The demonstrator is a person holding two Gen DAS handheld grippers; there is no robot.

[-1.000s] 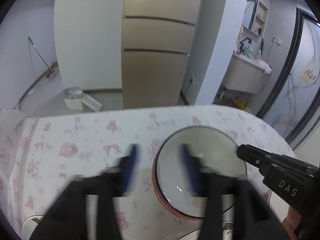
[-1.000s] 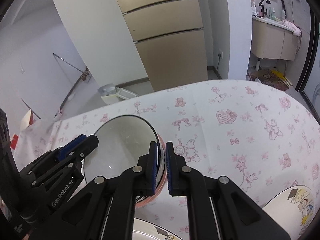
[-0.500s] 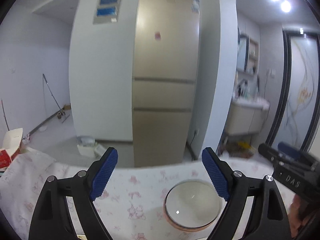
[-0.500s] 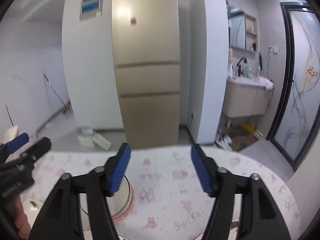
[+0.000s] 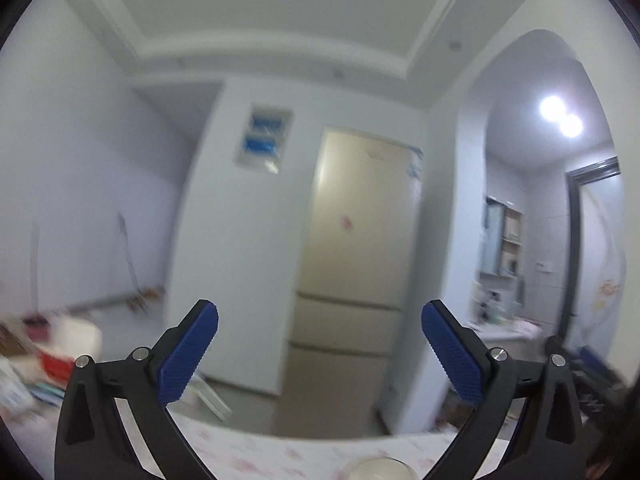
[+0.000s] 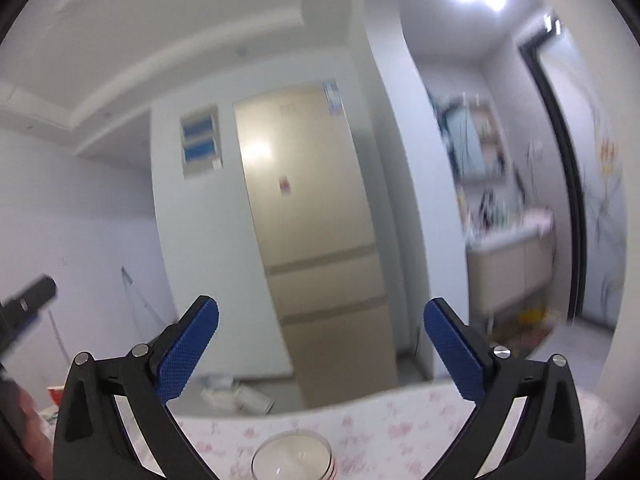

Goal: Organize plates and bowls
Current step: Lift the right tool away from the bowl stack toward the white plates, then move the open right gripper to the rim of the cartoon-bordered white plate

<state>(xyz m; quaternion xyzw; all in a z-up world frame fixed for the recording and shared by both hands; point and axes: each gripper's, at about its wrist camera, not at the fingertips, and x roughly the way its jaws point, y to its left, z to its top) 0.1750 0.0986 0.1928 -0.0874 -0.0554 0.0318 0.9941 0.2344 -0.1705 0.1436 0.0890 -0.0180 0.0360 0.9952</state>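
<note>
A stack of bowls (image 6: pixel 293 456) sits on the pink-patterned tablecloth (image 6: pixel 392 428) at the bottom edge of the right wrist view; only its rim shows in the left wrist view (image 5: pixel 380 470). My left gripper (image 5: pixel 318 350) is wide open and empty, lifted high and pointing at the room. My right gripper (image 6: pixel 320 350) is also wide open and empty, raised well above the bowls. The left gripper's tip shows at the left edge of the right wrist view (image 6: pixel 28 296).
A beige fridge (image 6: pixel 316 240) stands behind the table against a white wall. A bathroom vanity (image 6: pixel 508 264) is at the right. Boxes and clutter (image 5: pixel 48 356) lie at the left. The table's far edge (image 5: pixel 304 438) curves across the bottom.
Both grippers opened, let go of the bowls and rose, tilting upward. The bowls dropped to the bottom edge of both views.
</note>
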